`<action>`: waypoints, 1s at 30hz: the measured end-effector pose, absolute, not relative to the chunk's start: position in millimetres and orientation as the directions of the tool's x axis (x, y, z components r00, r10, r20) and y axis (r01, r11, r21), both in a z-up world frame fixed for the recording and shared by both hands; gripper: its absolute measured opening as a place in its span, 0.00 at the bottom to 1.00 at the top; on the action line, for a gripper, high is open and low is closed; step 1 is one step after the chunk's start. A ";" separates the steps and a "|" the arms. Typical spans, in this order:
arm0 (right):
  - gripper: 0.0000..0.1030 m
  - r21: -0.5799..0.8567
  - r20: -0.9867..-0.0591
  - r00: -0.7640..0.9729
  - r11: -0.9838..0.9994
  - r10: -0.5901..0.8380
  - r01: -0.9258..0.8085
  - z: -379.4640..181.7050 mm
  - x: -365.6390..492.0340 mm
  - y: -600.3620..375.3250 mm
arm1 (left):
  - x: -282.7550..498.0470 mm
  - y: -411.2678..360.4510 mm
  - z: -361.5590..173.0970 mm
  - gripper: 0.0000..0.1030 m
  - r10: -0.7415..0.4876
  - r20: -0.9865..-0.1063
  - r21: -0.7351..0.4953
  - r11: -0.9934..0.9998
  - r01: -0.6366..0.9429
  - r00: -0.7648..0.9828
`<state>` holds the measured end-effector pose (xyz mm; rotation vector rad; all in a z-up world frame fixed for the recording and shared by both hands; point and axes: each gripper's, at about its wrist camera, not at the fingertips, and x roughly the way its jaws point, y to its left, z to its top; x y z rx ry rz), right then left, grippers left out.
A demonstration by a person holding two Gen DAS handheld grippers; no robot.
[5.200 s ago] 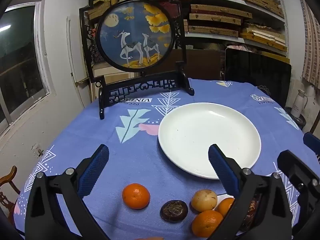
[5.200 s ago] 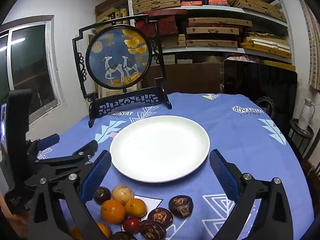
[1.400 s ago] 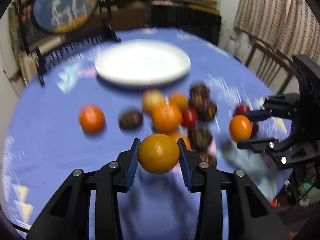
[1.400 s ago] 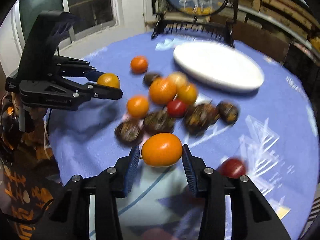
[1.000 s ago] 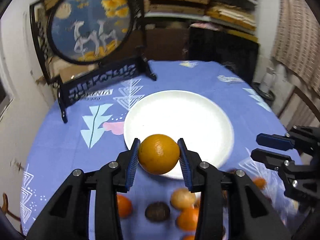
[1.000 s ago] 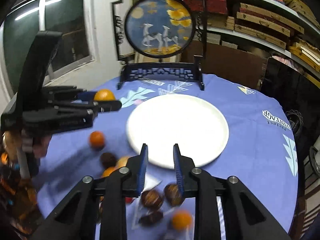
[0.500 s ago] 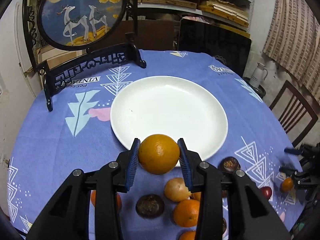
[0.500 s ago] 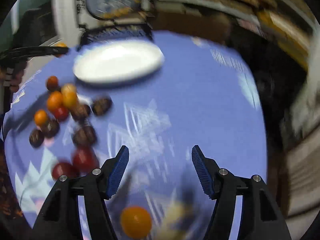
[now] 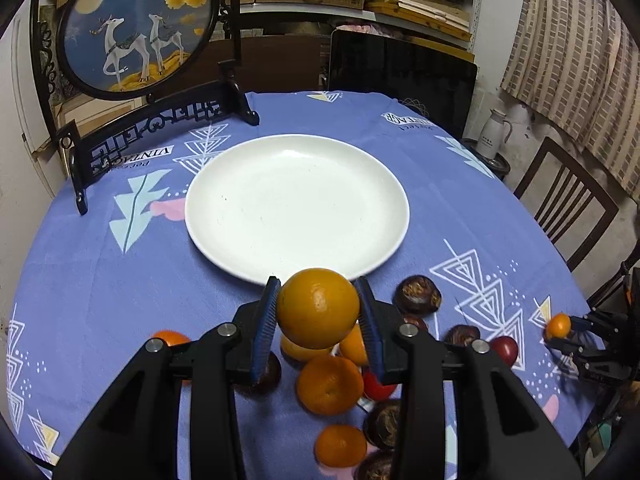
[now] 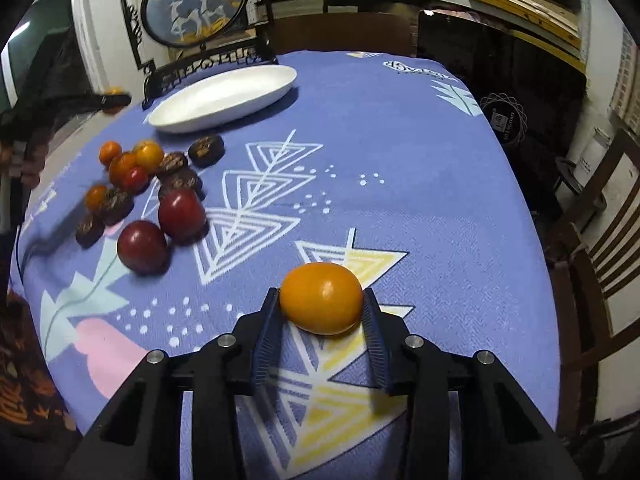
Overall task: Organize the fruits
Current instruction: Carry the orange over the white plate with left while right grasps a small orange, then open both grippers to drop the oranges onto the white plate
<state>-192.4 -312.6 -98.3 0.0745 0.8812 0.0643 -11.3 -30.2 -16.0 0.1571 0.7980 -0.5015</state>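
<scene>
Left gripper (image 9: 318, 308) clamped on an orange (image 9: 318, 307), above the white plate's (image 9: 240, 184) near rim. Right gripper (image 10: 321, 312) pinching an orange tomato (image 10: 321, 297), seemingly just off the tablecloth (image 10: 400, 160), open cloth ahead.

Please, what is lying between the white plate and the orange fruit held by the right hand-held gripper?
In the right wrist view, only bare blue tablecloth lies between the plate and the held fruit.
</scene>
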 end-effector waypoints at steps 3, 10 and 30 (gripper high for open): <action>0.39 0.100 -0.758 0.646 0.995 0.093 -0.025 -97.1 -188.6 -311.9 | -16.9 -26.7 -17.0 0.36 -0.368 -0.721 -0.048 0.872 0.487 0.587; 0.39 0.085 -0.700 0.698 0.988 0.154 -0.132 -49.0 -143.7 -290.5 | -3.9 -21.6 -13.2 0.36 -0.365 -0.720 -0.064 0.882 0.467 0.590; 0.49 0.083 -0.763 0.602 0.959 0.236 -0.271 -39.9 97.5 -188.9 | 112.4 -40.7 -28.6 0.57 -0.184 -0.771 0.023 0.949 0.316 0.609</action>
